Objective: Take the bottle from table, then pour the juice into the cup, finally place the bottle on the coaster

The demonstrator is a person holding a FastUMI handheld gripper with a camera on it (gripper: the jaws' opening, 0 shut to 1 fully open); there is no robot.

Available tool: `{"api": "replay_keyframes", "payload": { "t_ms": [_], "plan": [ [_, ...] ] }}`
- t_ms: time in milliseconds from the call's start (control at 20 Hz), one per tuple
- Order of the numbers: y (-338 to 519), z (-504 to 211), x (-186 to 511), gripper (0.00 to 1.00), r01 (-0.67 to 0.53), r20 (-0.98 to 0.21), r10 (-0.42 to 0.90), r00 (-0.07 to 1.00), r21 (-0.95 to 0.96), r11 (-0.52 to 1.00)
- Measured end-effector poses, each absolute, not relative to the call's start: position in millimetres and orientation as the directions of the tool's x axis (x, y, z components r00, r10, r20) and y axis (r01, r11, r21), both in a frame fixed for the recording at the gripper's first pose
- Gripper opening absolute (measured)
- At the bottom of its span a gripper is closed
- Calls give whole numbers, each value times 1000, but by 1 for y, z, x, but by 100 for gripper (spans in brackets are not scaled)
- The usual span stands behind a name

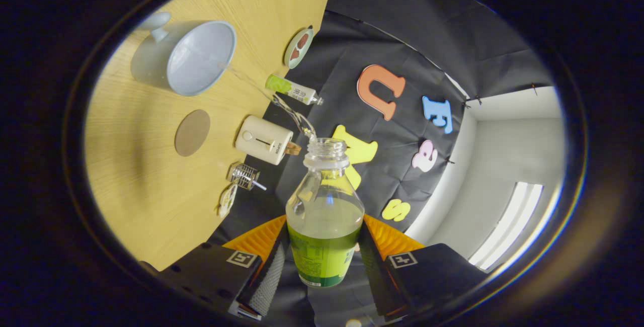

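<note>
The claw (322,261) is pinching the bottle (325,216), with one finger pressed on each side of its green label, so the bottle sits right between the fingers. The fingers are only as far apart as the bottle is wide. The whole view is tipped over, and that looks like it is on purpose: the bottle is leaning so the juice can run out. The cap is off, and a thin clear stream of juice (271,98) leaves the open neck and curves over to the pale blue cup (193,60), which stands on the wooden tabletop (136,166) well beyond the fingers. The cup's wide mouth faces the stream, so it is easy to hit. The bottle is still about half full. Near the cup lies a round brown coaster (192,132), flat and bare; I think it is left free because the bottle should go there when the pouring is done. Other things wait farther along the tabletop: a small cream box (264,140), a little green and white tube (293,89), a round dish (298,48) and a small wire thing (245,176). So the pouring step seems to be the one going on now.
</note>
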State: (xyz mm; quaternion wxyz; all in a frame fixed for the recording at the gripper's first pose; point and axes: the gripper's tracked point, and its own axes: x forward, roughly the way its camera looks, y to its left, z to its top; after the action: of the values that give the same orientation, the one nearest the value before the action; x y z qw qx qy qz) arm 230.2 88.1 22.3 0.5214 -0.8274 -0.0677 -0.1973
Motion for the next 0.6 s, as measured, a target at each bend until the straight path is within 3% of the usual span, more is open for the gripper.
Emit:
{"api": "replay_keyframes", "payload": {
  "t_ms": [600],
  "plan": [
    [90,22,227,80,340,438,-69,896,-778,-528]
  ]
}}
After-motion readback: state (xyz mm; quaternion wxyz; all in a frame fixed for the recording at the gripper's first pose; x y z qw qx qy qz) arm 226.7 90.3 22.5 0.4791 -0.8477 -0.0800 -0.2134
